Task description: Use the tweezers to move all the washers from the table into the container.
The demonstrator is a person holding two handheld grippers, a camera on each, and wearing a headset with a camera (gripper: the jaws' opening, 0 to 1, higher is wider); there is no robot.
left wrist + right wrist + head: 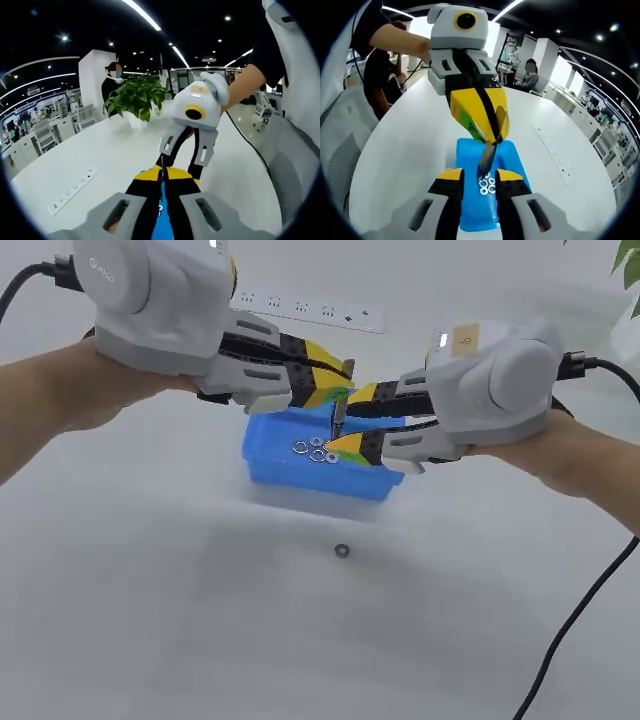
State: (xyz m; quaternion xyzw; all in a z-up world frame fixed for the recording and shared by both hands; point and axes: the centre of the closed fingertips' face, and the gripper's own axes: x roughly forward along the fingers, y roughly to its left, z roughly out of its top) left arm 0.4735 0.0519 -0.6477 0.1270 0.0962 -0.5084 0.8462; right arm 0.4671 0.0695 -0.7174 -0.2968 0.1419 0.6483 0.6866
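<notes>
A white table (150, 620) held a blue container (300, 478) at centre frame, one washer (343, 551) below it, and a power strip (310, 310) along the top.

Nothing reads with certainty: faint pale lettering (101, 271) on the left gripper's (336, 380) grey housing is too blurred to make out, and a yellow sticker (463, 338) on the right gripper (352, 421) bears one dark character, possibly a 9.

Above the container (290, 468), the tweezers (338, 418) are mostly hidden between the fingers (318, 365) of the left gripper (340, 382), what their tips hold is too small to tell, and the right gripper (352, 421) covers the container's right end.
</notes>
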